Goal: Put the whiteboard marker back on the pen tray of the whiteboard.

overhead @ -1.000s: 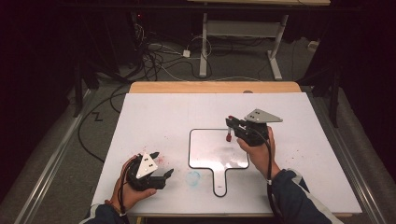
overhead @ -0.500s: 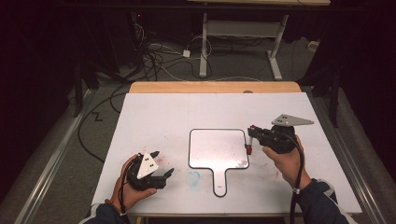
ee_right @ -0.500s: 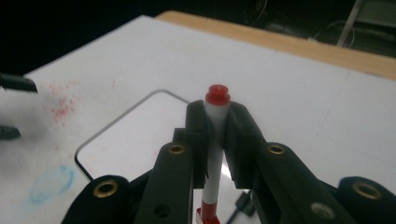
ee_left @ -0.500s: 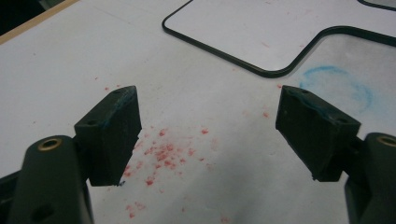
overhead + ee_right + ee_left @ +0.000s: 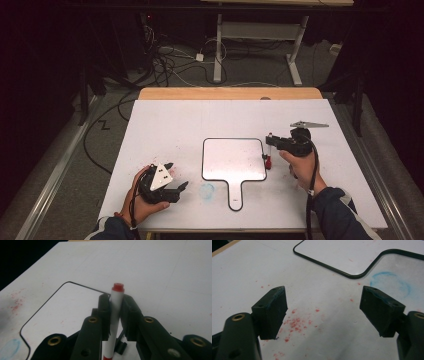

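The left gripper (image 5: 172, 176) rests low at the near left of the table (image 5: 170, 125), held in the person's left hand (image 5: 137, 200), and its jaws stand wide apart with nothing between them. In the left gripper view, the two black pads (image 5: 272, 310) hover over the white surface, where many small red specks (image 5: 295, 322) lie between them. A faint blue ring-shaped smudge (image 5: 390, 285) is on the table just beyond the far pad, next to the dark rim of the small whiteboard (image 5: 352, 260).

The whiteboard (image 5: 232, 160) lies flat in the middle of the table. It is a white panel with a black border and a short handle (image 5: 235, 197) that points toward the person. No writing can be read on it, only some faint red marks.

The right gripper (image 5: 270, 147) is held by the right hand (image 5: 300, 167) just beside the right edge of the whiteboard. Its jaws are clamped on a white marker (image 5: 115, 312). In the right gripper view the marker stands nearly upright between the jaws, its long axis running vertical, with a red end (image 5: 117, 287) at the top and a red band near the bottom of the view. In the high view the marker (image 5: 268, 150) looks upright too, its lower red part close to the board's edge. I cannot read any label on the marker. A cable (image 5: 312, 175) trails from this gripper along the forearm.

Farther away, the wooden edge of the table (image 5: 230, 93) is visible, and beyond it cables (image 5: 170, 60) lie on the dark floor near the legs of another table (image 5: 218, 50).
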